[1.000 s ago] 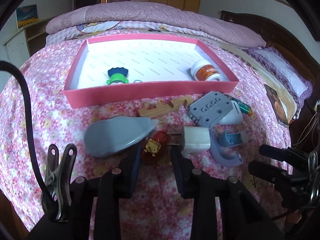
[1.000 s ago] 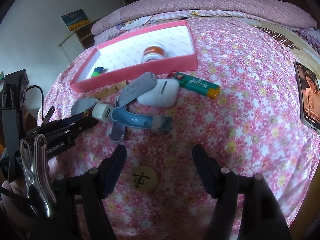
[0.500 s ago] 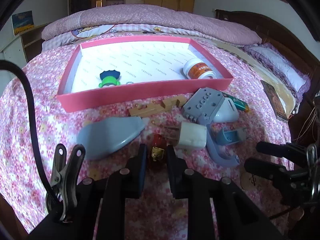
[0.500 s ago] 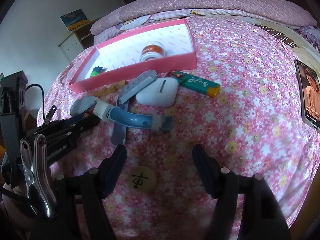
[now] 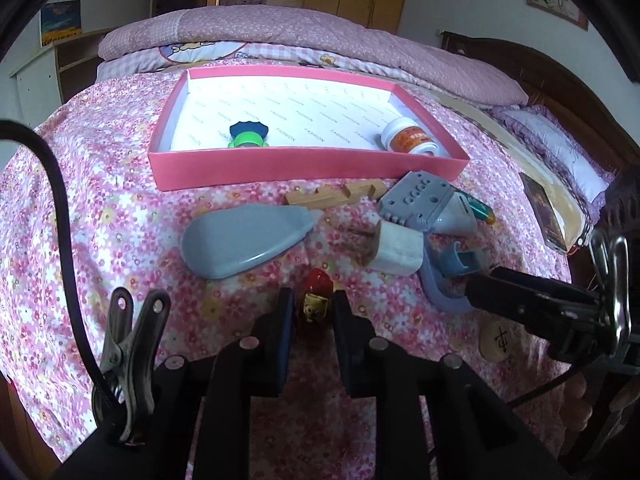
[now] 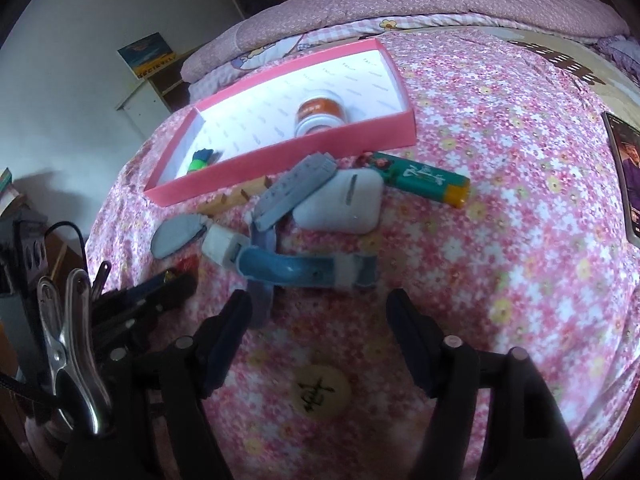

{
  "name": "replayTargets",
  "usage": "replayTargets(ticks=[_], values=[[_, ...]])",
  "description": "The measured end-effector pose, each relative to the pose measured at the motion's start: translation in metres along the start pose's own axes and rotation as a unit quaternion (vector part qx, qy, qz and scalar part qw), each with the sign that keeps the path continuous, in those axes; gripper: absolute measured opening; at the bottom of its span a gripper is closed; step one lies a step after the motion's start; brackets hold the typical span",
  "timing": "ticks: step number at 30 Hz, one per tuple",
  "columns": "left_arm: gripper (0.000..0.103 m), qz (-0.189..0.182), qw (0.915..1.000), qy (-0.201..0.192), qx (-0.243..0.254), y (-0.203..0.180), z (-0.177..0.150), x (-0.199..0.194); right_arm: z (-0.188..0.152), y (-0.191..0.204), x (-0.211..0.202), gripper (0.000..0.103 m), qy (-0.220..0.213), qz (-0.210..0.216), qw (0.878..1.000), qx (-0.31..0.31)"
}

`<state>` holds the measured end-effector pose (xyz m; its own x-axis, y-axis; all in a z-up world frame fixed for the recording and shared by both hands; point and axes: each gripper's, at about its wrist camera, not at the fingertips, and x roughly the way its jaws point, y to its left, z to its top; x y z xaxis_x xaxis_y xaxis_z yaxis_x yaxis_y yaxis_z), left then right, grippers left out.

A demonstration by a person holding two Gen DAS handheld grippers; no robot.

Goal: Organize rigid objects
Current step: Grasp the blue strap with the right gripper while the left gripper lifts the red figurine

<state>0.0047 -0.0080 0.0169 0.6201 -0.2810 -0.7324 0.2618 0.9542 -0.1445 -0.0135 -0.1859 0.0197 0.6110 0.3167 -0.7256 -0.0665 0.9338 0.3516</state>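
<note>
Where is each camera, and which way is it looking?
Left wrist view: sits on the left gripper, looking down its fingers at the small red toy it pinches, with the pink box beyond.
Right wrist view: sits on the right gripper, its jaws opening above a round wooden piece, facing the same box.
Both show the white charger, the blue curved piece and the other gripper.

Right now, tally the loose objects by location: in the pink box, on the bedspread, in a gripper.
In the pink box: 2, green-blue toy and orange-label bottle.
On the bedspread: 8, wooden piece, grey scoop, grey block, white case, lighter, white charger, blue curved part, round token.
In the left gripper: 1, red toy.
Total: 11
</note>
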Motion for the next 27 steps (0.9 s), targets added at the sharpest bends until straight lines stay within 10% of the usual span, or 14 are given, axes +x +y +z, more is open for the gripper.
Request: replayTargets(ticks=[27], values=[[0.020,-0.009,0.9998,-0.014,-0.015,0.003,0.001,-0.013,0.001,0.020,0.004,0.076,-0.032,-0.043,0.997,-0.058]])
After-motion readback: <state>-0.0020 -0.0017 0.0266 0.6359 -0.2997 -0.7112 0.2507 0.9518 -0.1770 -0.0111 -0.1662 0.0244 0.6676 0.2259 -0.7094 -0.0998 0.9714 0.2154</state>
